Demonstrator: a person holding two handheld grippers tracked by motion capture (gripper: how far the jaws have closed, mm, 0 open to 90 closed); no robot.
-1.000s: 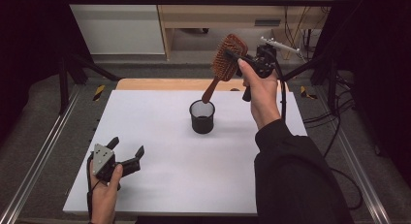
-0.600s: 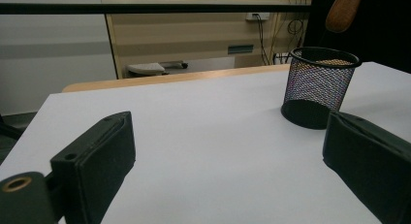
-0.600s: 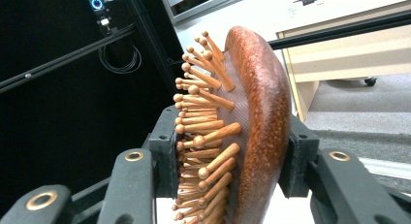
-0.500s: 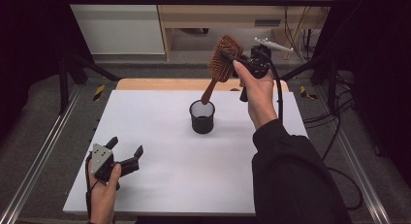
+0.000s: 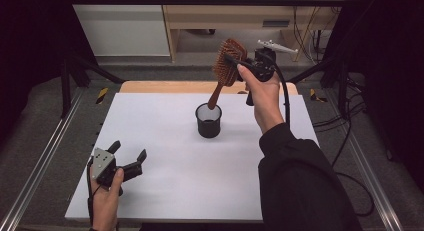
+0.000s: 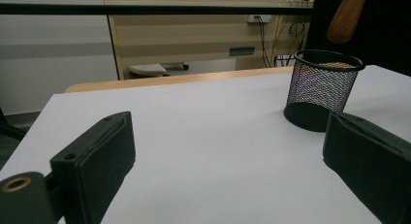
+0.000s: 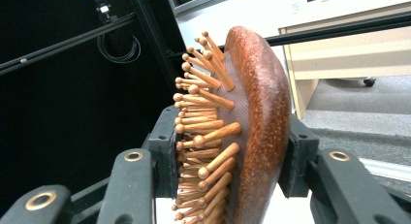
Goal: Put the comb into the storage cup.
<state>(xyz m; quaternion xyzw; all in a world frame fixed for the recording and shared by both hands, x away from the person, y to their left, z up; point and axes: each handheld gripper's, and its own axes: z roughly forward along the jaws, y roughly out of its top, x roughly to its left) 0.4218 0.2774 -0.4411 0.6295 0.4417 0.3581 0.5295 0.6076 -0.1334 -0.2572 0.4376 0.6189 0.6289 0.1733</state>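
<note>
Hairbrush (image 5: 228, 61) work is all on your right, so your left gripper (image 5: 129, 161) rests near the table's (image 5: 165, 191) front edge, jaws wide and empty. Farther off, your right gripper (image 5: 239, 66) clamps the bristled head, handle hanging above the mesh cup (image 5: 208, 120), lined up for dropping in.

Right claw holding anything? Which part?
Yes. The right claw is shut on the wooden hairbrush, clamped across its head, bristle side and back. Its handle points down toward the mesh cup.
</note>
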